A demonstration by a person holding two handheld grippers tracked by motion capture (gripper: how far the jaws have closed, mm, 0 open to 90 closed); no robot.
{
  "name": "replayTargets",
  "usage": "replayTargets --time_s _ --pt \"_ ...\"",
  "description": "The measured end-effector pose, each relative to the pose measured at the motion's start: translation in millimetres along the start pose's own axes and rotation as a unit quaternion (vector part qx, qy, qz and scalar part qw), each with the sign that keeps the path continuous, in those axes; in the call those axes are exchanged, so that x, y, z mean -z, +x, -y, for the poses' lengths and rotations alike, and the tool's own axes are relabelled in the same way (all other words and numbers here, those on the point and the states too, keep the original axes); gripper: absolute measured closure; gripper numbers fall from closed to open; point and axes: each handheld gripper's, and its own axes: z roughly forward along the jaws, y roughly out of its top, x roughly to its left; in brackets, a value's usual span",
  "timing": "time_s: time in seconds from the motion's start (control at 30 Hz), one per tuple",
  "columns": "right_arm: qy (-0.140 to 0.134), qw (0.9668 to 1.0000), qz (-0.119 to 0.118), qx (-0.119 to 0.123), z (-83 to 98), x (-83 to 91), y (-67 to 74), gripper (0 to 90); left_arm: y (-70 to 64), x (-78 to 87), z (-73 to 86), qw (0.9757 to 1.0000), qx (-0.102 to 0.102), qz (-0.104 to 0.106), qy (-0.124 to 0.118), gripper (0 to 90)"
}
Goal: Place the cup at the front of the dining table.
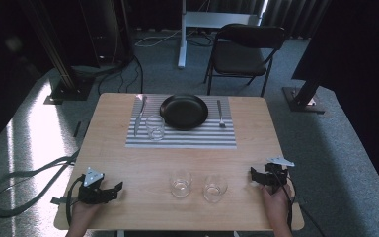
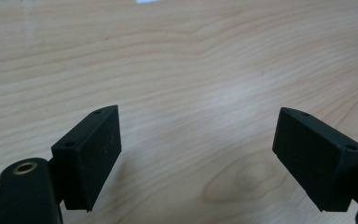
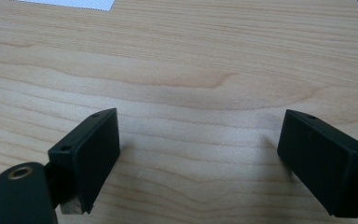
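Two loose glasses, one (image 1: 181, 183) left, one (image 1: 215, 187) right, near front table (image 1: 128, 163) edge between grippers; third glass (image 1: 155, 127) already on striped placemat (image 1: 187, 139) with plate (image 1: 184, 111), knife (image 1: 138, 114), fork (image 1: 220, 113). Left gripper (image 1: 109, 190) and right gripper (image 1: 255, 175) down on wood, jaws spread wide, gripping nothing. Probably at start, front glasses untouched.

A wooden table (image 1: 128, 163) filled the frame's centre. On its upper half lay a striped placemat (image 1: 187, 139) bearing a black plate (image 1: 183, 111), a knife (image 1: 138, 114), a fork (image 1: 220, 114) and a glass (image 1: 155, 127). Two more glasses (image 1: 181, 183) (image 1: 214, 187) stood lower centre. The left gripper (image 1: 109, 191) sat lower left, the right gripper (image 1: 255, 174) lower right.
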Motion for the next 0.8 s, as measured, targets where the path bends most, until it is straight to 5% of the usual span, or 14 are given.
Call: replayTargets --time_s 0.67,0.8 --pt "0.0 1.0 0.0 0.0 0.0 0.0 0.0 12.3 15.3 23.6 18.7 0.9985 0.027 -0.047 0.003 15.9" --pt "0.0 1.0 0.0 0.0 0.0 0.0 0.0 12.3 19.5 28.5 20.8 0.9965 0.042 -0.072 0.0 15.9"
